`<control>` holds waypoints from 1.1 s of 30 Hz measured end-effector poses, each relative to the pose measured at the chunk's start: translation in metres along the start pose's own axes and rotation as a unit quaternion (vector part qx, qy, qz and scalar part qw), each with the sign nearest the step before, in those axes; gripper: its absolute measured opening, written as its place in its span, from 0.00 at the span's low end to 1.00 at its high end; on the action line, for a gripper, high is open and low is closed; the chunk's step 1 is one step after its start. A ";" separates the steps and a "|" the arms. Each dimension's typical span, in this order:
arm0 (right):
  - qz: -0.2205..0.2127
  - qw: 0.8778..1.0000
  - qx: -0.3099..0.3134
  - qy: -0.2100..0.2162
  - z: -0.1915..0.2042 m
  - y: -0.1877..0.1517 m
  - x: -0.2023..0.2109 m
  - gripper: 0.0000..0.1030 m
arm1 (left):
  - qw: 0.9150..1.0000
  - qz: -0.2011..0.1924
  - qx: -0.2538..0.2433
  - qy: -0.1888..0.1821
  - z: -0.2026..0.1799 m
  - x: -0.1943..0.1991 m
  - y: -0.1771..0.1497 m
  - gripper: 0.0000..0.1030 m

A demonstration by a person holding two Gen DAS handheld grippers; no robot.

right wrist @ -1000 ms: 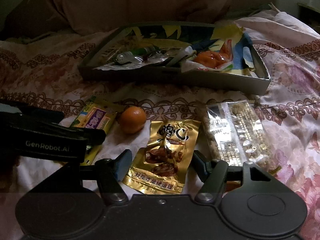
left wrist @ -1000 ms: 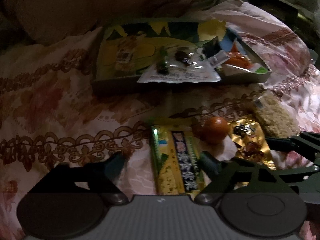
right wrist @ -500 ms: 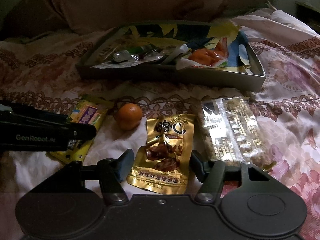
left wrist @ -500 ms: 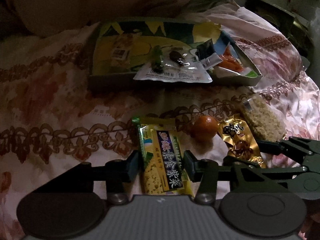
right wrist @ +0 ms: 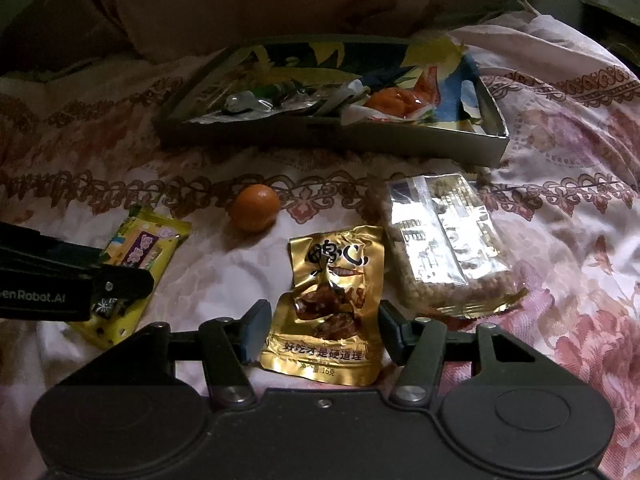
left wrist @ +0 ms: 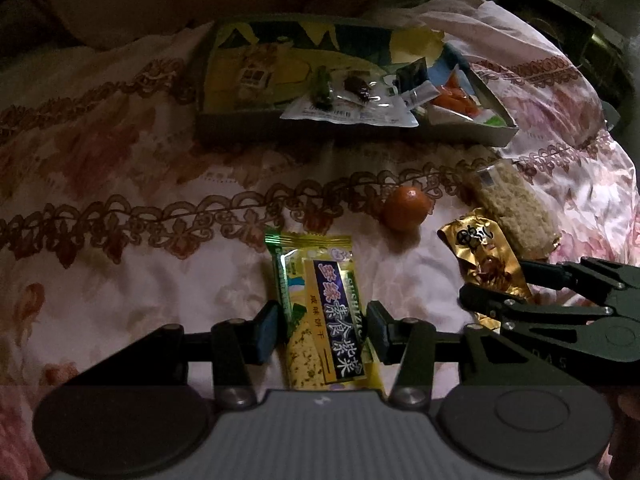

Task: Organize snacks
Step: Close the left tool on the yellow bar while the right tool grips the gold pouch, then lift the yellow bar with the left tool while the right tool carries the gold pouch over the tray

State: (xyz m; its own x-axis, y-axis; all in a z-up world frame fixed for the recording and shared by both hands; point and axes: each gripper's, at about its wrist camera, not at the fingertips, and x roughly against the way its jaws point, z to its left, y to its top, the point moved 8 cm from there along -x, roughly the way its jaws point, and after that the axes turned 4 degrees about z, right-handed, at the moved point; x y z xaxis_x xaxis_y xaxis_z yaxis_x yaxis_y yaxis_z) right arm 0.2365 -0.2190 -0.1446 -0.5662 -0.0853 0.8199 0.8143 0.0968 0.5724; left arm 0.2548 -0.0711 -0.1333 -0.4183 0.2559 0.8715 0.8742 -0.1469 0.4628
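Observation:
A yellow cracker packet (left wrist: 324, 288) with a purple label lies on the flowered bedspread. My left gripper (left wrist: 322, 330) is shut on it, one pad against each long side. The same packet (right wrist: 140, 248) shows at the left of the right wrist view, under the left gripper's fingers. A gold foil packet (right wrist: 332, 280) lies between the fingers of my right gripper (right wrist: 324, 332). Its jaws stand just off the packet's edges, open. A mandarin (left wrist: 404, 210) and a wrapped rice-crisp bar (right wrist: 440, 248) lie beside it.
A shallow printed box (left wrist: 340, 136) sits further back on the bed, holding several clear packets and an orange-filled one. A large pillow lies behind it. The bedspread (left wrist: 120, 260) is soft and creased. Dark furniture stands at the far right.
The left jaws went from wide apart to closed on the yellow packet's sides. The right jaws narrowed a little around the gold packet, which sits slightly closer to the fingers.

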 end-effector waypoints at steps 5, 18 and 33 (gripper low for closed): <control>0.003 1.000 -0.005 0.002 -0.001 0.000 -0.003 0.60 | 1.000 -0.001 0.006 -0.001 0.001 -0.003 0.002 0.55; -0.001 1.000 -0.007 0.002 -0.001 0.006 -0.009 0.58 | 0.999 -0.005 -0.037 0.033 -0.006 -0.012 0.004 0.54; -0.038 0.999 0.023 -0.008 0.009 0.006 0.009 0.48 | 1.000 -0.015 -0.004 0.024 0.004 0.004 0.003 0.54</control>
State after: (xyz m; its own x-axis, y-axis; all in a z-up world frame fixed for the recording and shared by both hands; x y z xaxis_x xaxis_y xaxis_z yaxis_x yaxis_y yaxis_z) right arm 0.2350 -0.2102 -0.1332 -0.6281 -0.0779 0.7742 0.7627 0.1355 0.6324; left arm 0.2567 -0.0670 -0.1292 -0.4564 0.2145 0.8635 0.8590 -0.1466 0.4904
